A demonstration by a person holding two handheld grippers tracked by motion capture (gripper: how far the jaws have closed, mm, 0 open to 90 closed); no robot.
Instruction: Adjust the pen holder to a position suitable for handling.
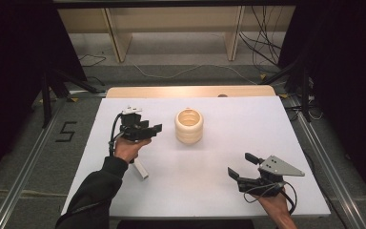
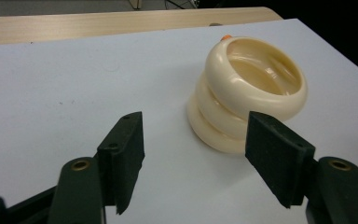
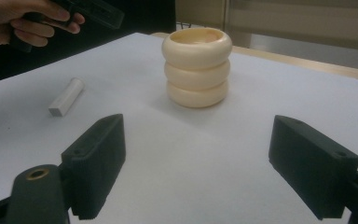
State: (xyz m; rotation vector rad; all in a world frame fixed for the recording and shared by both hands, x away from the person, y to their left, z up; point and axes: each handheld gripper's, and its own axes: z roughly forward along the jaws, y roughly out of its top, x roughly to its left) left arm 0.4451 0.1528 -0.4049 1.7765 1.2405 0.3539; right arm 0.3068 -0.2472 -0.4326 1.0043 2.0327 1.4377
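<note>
White tabletop [image 1: 209, 186]: both grippers, left [image 1: 158, 129] and right [image 1: 242, 164], gape empty near a ribbed cream cup [image 1: 189, 126], seemingly rigid, light, slick; its grooves look likeliest to hold.

The white tabletop [image 1: 209, 191] is evenly and brightly lit from overhead in the high view, while the floor around it is dimmer and both side edges fall into near black. A soft, short shadow lies beside the cream ringed cup [image 1: 189, 126]. All three pictures are slightly soft and grainy. In the left gripper view the cup [image 2: 247, 100] carries pale glare along its glossy rim, and the near black jaws are a little blurred. In the right gripper view the close jaws are out of focus, the cup [image 3: 196, 66] is sharper, and the background behind it is dark at the upper left.
</note>
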